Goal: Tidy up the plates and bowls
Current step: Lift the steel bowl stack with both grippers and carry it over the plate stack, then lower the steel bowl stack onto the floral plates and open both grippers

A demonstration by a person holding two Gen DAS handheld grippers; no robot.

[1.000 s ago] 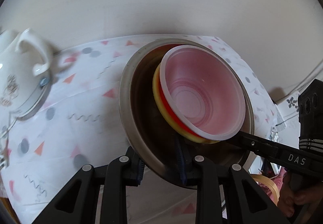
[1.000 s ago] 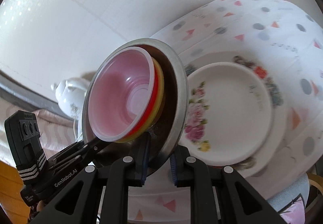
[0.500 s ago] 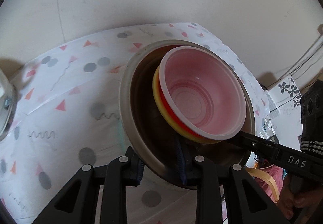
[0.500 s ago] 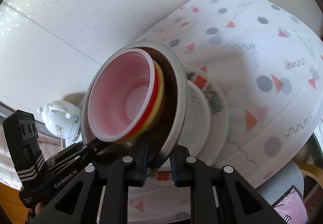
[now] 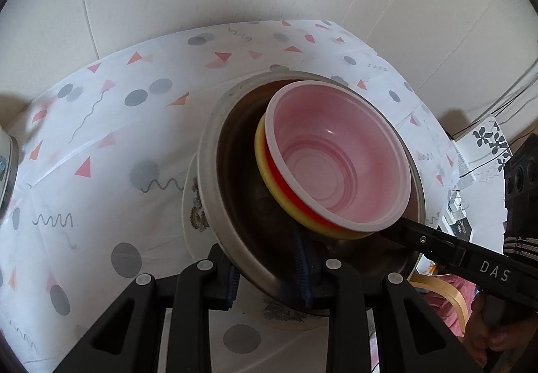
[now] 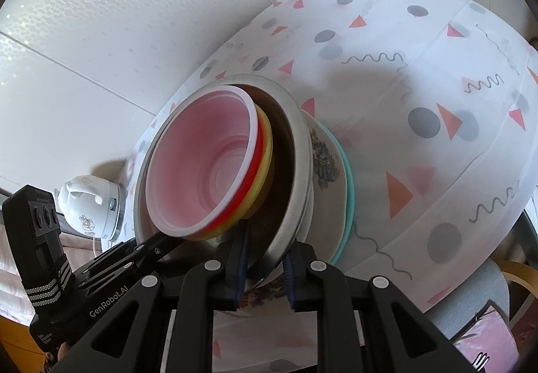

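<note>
Metal bowl [image 5: 235, 204] rim clamped by left hand-held gripper [image 5: 269, 275] and right hand-held gripper [image 6: 265, 268], both angled downward.

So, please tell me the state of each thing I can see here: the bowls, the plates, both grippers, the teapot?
Metal bowl: held by its rim from two sides, tilted, over the plates.
Pink bowl: nested innermost, empty.
Red and yellow bowls: nested beneath it.
Floral plate: stacked on the teal plate.
Left gripper: shut on the metal rim.
Right gripper: shut on the rim.
Teapot: upright.
</note>
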